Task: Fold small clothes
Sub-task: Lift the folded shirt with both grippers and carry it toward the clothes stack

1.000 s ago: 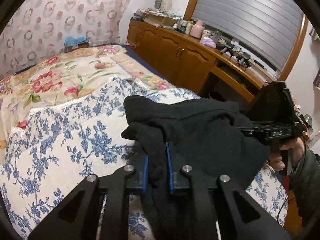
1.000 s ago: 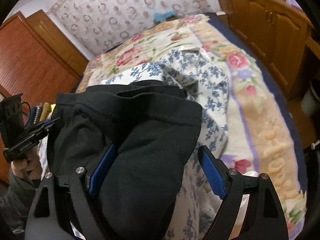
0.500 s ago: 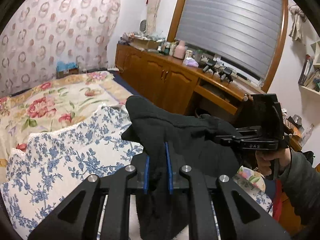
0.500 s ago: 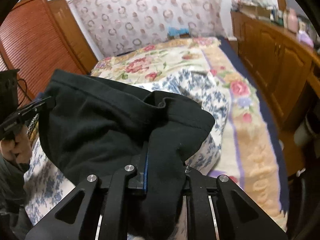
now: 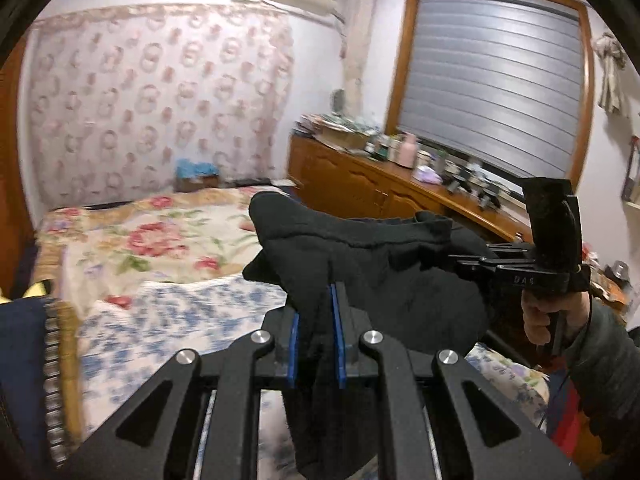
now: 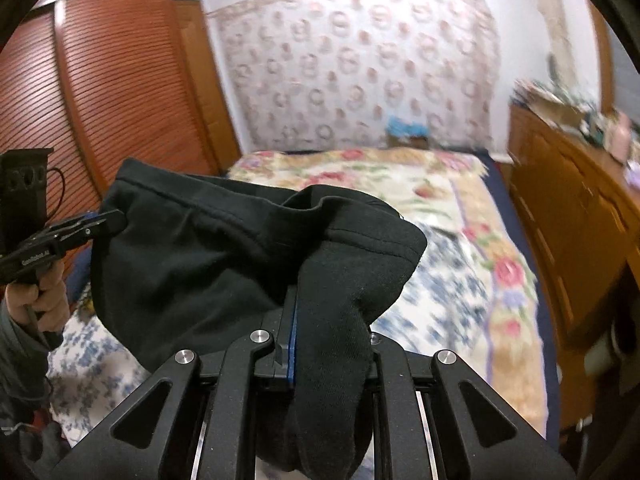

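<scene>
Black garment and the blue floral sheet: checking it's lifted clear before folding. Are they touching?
Cannot tell. In both wrist views the black garment hangs between the shut grippers above the blue floral sheet, but its lowest edge is hidden behind the gripper frames.

The black garment (image 6: 192, 264) covers the right gripper's (image 6: 298, 344) far finger and hangs past the bottom edge. The bedspread (image 6: 452, 296) is motion-blurred, and the dresser clutter (image 5: 400, 152) is too small to identify.

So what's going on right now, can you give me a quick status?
Left gripper shut on black garment. Right gripper shut on it too. Garment held up over the bed. Nothing in the way.
</scene>
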`<action>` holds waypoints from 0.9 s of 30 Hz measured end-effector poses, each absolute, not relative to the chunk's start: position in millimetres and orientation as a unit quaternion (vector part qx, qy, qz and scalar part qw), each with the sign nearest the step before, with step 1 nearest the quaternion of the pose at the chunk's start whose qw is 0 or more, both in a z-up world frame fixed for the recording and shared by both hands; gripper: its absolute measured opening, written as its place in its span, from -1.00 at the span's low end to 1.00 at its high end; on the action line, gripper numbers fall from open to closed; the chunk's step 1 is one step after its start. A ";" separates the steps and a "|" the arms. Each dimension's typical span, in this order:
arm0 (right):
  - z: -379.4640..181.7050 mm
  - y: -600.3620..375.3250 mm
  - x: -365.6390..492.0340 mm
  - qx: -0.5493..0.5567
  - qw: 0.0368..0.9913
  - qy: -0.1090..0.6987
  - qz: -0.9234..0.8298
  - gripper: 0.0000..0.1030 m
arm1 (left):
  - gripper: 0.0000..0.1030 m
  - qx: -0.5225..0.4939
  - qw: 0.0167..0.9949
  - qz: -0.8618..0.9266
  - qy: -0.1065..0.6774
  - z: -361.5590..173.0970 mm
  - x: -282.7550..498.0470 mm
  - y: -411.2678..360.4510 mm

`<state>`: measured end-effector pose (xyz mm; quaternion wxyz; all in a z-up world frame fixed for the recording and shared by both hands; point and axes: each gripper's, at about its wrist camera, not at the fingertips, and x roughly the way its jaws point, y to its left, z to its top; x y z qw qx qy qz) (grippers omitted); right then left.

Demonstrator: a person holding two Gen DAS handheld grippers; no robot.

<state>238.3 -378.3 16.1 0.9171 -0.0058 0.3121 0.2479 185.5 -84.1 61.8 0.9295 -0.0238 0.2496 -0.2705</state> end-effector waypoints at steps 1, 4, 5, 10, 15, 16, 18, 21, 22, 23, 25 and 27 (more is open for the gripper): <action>19.2 -364.1 242.2 -0.011 0.915 0.309 0.258 -0.78 | -0.78 -0.024 0.933 -0.260 0.247 62.8 181.3 -72.4; 24.8 -326.7 252.9 -0.025 0.909 0.304 0.286 -0.78 | -0.78 -0.026 0.945 -0.222 0.237 65.3 167.1 -32.4; 26.7 -312.5 256.3 -0.029 0.906 0.302 0.296 -0.78 | -0.78 -0.027 0.948 -0.214 0.236 65.5 165.3 -24.1; 39.7 -241.3 274.1 -0.065 0.891 0.292 0.342 -0.79 | -0.78 -0.042 0.962 -0.154 0.223 62.0 147.2 38.3; 62.0 -151.0 297.3 -0.130 0.871 0.277 0.384 -0.79 | -0.78 -0.068 0.972 -0.087 0.208 49.6 125.9 97.1; 65.3 -134.8 301.2 -0.144 0.867 0.275 0.391 -0.79 | -0.78 -0.075 0.973 -0.075 0.205 45.3 121.6 106.6; 72.1 -91.4 308.1 -0.175 0.855 0.268 0.409 -0.79 | -0.78 -0.088 0.975 -0.044 0.200 34.4 112.1 126.3; 76.6 -23.3 313.6 -0.218 0.834 0.263 0.433 -0.79 | -0.78 -0.116 0.972 -0.006 0.203 11.3 99.1 153.0; 76.2 -3.5 314.5 -0.231 0.828 0.260 0.441 -0.79 | -0.78 -0.126 0.971 0.006 0.205 3.6 96.0 160.3; 74.4 15.3 315.4 -0.241 0.820 0.260 0.449 -0.79 | -0.78 -0.136 0.969 0.017 0.208 -5.1 93.6 167.6; 67.6 55.7 315.5 -0.260 0.804 0.261 0.466 -0.79 | -0.78 -0.150 0.965 0.037 0.210 -18.5 87.6 176.2; 56.6 91.4 314.1 -0.279 0.792 0.260 0.476 -0.79 | -0.78 -0.166 0.961 0.045 0.216 -31.5 87.0 185.7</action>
